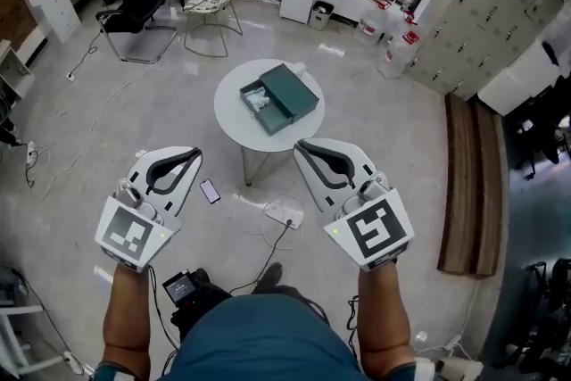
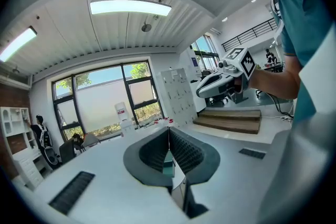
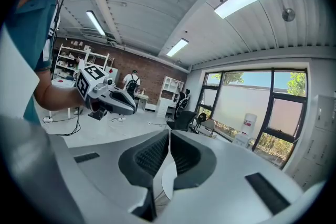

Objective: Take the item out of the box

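Currently stands at the approach stage, with no part of the removal done. Shows the dark green rectangular box (image 1: 279,97) lying near the middle of the round white desk (image 1: 234,119), already open, with the white item (image 1: 258,96) resting in the exposed left part. Cannot tell the item's exact form at this range. Leaves every working step to do: close in on the desk, part the jaws of one tool, grip the item, lift it clear of the box wall.

Holds the left tool (image 1: 190,156) and the right tool (image 1: 302,146) side by side over the grey floor (image 1: 107,129), well short of the desk rim. Finds each pair of jaws pressed together at the tips in its own view, with nothing clamped between them. Glimpses only the distant green box through the gap below the left tips.

Clearance, as judged from the head view:
- Offers open air above the desk and free access from the near side.
- Places a black smartphone (image 1: 210,191) and a white power strip (image 1: 285,212) on the floor just before the desk's legs; step around both.
- Keeps the wire-frame chair (image 1: 212,3), the black office chair (image 1: 134,0) and the long wooden bench (image 1: 470,183) well apart from the working zone.
- Sets the box back from the rim all round; steady it if it slides during the lift.
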The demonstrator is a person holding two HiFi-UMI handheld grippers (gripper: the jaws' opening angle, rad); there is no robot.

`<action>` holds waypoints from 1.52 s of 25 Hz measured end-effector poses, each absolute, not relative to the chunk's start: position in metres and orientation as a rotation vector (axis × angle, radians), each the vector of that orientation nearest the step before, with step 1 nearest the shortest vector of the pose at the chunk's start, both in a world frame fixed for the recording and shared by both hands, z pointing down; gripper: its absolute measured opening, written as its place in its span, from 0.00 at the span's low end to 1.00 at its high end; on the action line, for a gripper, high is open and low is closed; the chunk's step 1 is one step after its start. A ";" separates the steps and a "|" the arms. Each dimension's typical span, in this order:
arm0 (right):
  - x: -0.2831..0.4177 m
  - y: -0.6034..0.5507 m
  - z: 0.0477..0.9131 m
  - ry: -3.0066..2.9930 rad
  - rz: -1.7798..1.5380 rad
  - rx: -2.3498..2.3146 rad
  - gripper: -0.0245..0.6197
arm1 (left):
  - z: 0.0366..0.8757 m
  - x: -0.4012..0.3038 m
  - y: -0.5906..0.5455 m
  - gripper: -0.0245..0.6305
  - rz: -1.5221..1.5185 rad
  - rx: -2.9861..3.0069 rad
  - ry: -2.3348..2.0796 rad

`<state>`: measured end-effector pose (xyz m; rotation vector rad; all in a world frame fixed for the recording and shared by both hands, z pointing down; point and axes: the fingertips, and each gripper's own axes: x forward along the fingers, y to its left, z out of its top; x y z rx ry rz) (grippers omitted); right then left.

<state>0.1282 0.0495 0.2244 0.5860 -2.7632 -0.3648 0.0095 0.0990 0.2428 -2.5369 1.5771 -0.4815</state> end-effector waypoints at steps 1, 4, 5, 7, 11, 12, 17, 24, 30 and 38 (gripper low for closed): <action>0.135 0.046 0.226 -2.767 -0.364 0.583 0.10 | 0.244 0.017 0.095 0.07 -0.486 -2.534 1.581; 0.154 0.031 0.231 -2.773 -0.360 0.588 0.10 | 0.248 0.036 0.078 0.07 -0.495 -2.534 1.575; 0.159 0.026 0.233 -2.773 -0.356 0.595 0.10 | 0.249 0.041 0.072 0.07 -0.498 -2.538 1.566; 0.169 0.017 0.236 -2.767 -0.344 0.614 0.10 | 0.251 0.050 0.060 0.07 -0.502 -2.548 1.546; 0.177 -0.004 0.245 -2.738 -0.334 0.656 0.10 | 0.257 0.052 0.028 0.07 -0.492 -2.572 1.509; 0.176 -0.010 0.246 -2.730 -0.331 0.667 0.10 | 0.257 0.051 0.019 0.07 -0.487 -2.578 1.495; 0.171 -0.046 0.238 -2.687 -0.310 0.757 0.10 | 0.248 0.043 -0.034 0.07 -0.466 -2.617 1.396; 0.121 -0.106 0.236 -2.629 -0.284 0.870 0.10 | 0.243 -0.002 -0.112 0.07 -0.428 -2.672 1.254; 0.069 -0.160 0.236 -2.589 -0.270 0.910 0.10 | 0.240 -0.054 -0.175 0.07 -0.398 -2.698 1.198; 0.001 -0.211 0.245 -2.548 -0.202 0.946 0.10 | 0.251 -0.121 -0.230 0.07 -0.371 -2.739 1.155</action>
